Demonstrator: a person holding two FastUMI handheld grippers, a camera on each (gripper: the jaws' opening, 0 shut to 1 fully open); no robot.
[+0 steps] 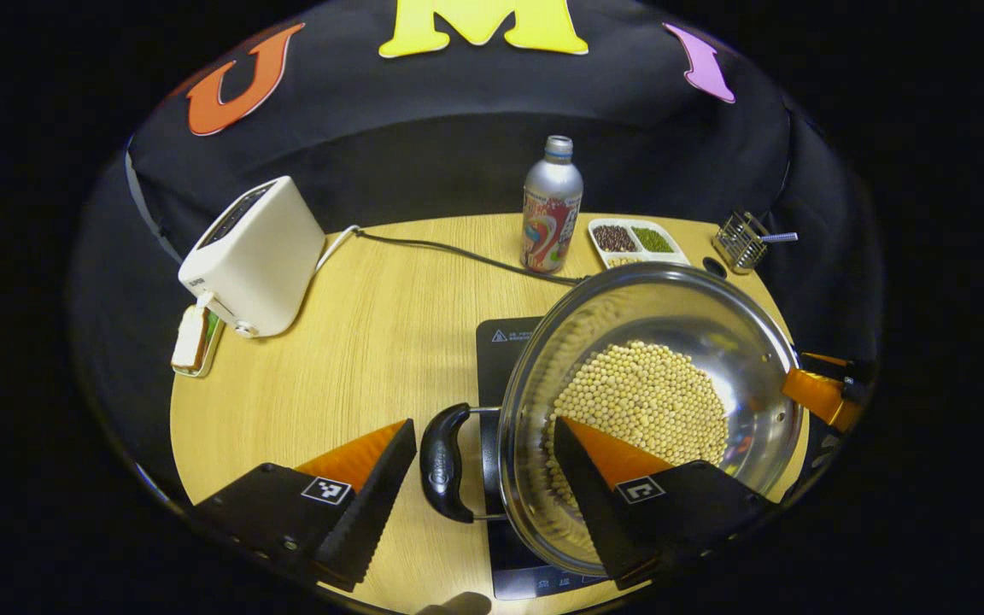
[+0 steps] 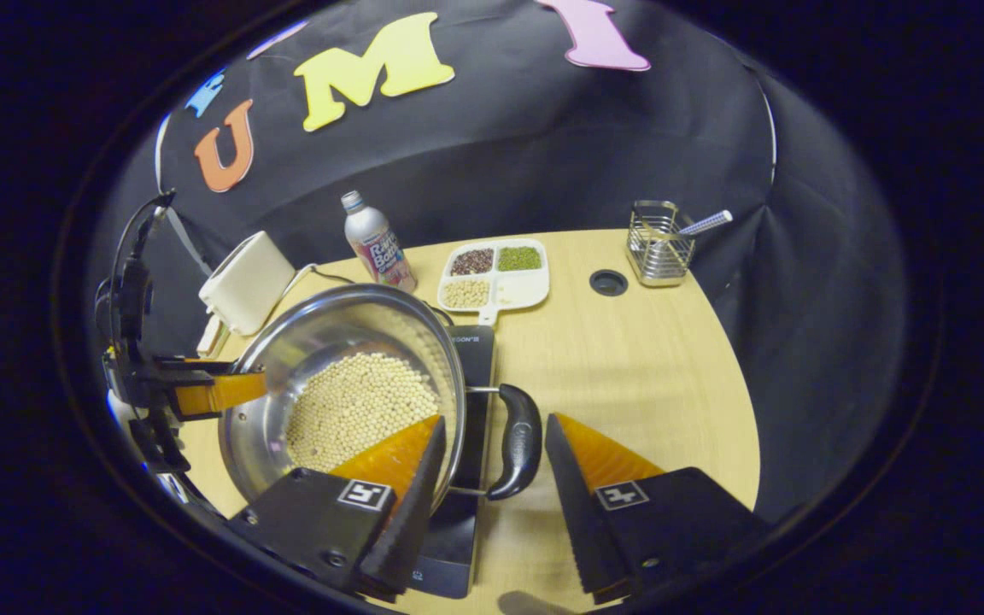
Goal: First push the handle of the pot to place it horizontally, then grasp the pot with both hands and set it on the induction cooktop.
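A steel pot (image 1: 671, 316) holding soybeans (image 1: 646, 393) sits over the black induction cooktop (image 1: 500, 342) on the wooden table. In the left gripper view, my left gripper (image 1: 482, 431) is open and straddles the pot's black side handle (image 1: 445, 461): one finger is outside it, the other over the beans inside the rim. In the right gripper view, my right gripper (image 2: 496, 425) is open around the opposite handle (image 2: 519, 436), with one finger inside the pot (image 2: 321, 333). Each view shows the other gripper across the pot: the right gripper (image 1: 817, 393) and the left gripper (image 2: 210, 393).
A white appliance (image 1: 253, 256) stands at the back left, its cable (image 1: 458, 252) running towards the cooktop. A metal bottle (image 1: 550, 213), a divided tray of beans (image 1: 635, 241) and a wire rack (image 1: 740, 241) line the back. The table has a round hole (image 2: 608, 282).
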